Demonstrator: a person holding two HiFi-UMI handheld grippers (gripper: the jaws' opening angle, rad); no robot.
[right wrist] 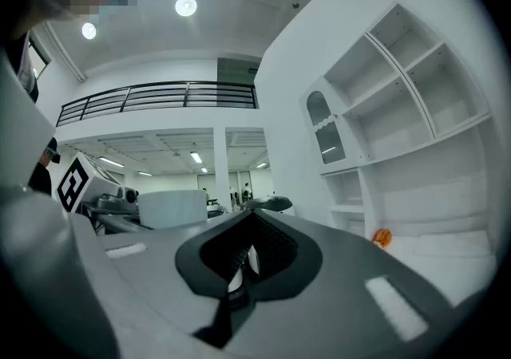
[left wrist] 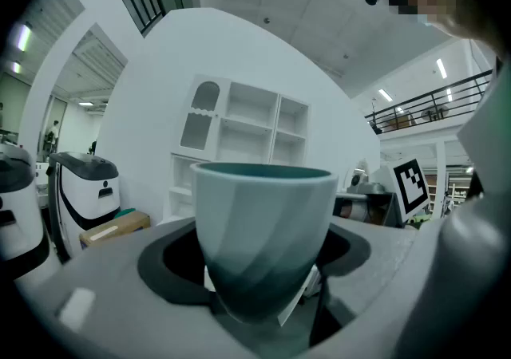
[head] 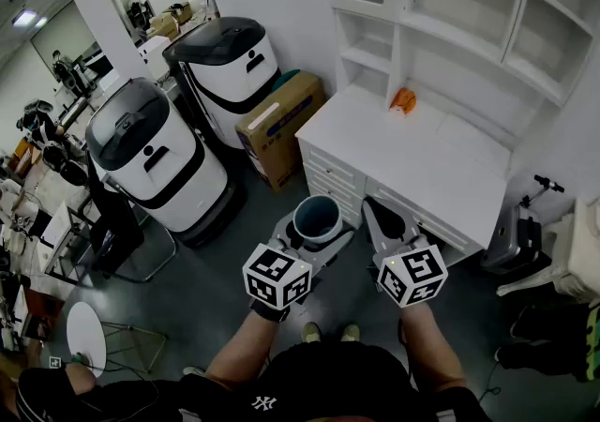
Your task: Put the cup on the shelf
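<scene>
A pale teal cup [head: 317,218] stands upright between the jaws of my left gripper [head: 314,228], which is shut on it. In the left gripper view the cup [left wrist: 263,234] fills the middle, gripped near its base. My right gripper [head: 382,221] is held beside it to the right, shut with nothing between its jaws [right wrist: 243,258]. The white shelf unit [head: 459,7] rises ahead above a white drawer cabinet [head: 412,162], and also shows in the left gripper view as the shelf unit [left wrist: 239,138] behind the cup and in the right gripper view as the shelf unit [right wrist: 399,102].
A small orange object [head: 402,99] lies on the cabinet top near the shelf. A cardboard box [head: 279,125] and two white-and-black bins [head: 159,162] stand on the floor to the left. A black case [head: 511,237] leans at the cabinet's right.
</scene>
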